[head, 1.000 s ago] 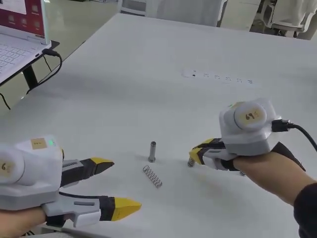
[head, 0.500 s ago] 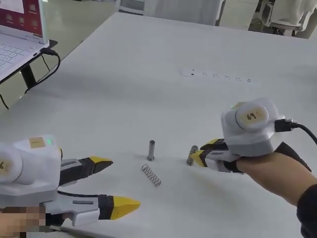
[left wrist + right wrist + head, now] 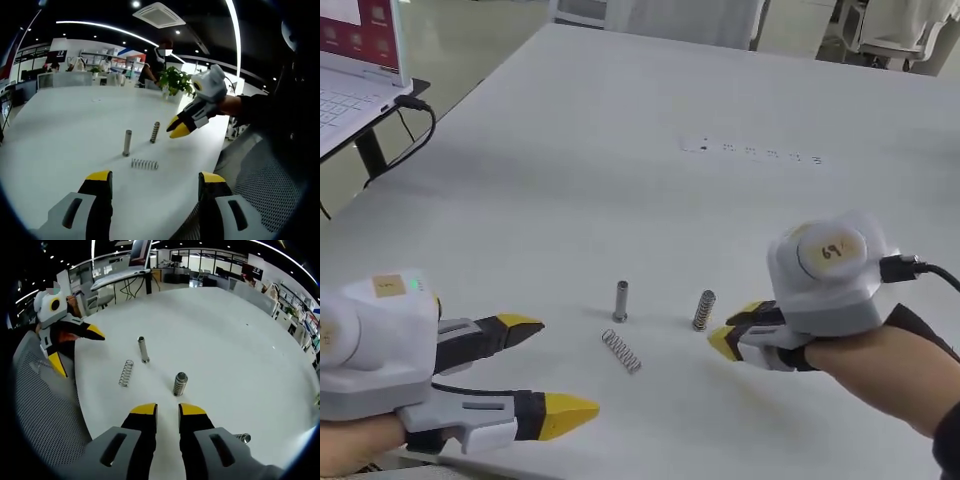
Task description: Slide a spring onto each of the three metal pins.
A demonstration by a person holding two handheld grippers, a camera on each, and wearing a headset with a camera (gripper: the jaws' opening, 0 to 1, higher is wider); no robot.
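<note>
Sprung pin [image 3: 705, 310] stands mid-frame. Right tool [image 3: 728, 332] narrow, empty; left tool [image 3: 568, 365] wide, empty. Next I'd grip spring [image 3: 621, 352] and thread it onto bare pin [image 3: 621, 301].

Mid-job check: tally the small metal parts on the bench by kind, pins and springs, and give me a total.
bare pin, upright: 1
pin wearing a spring, upright: 1
loose spring, lying flat: 1
coiled piece beside the right tool, partly hidden, pin inside or not unclear: 1
Total: 4
</note>
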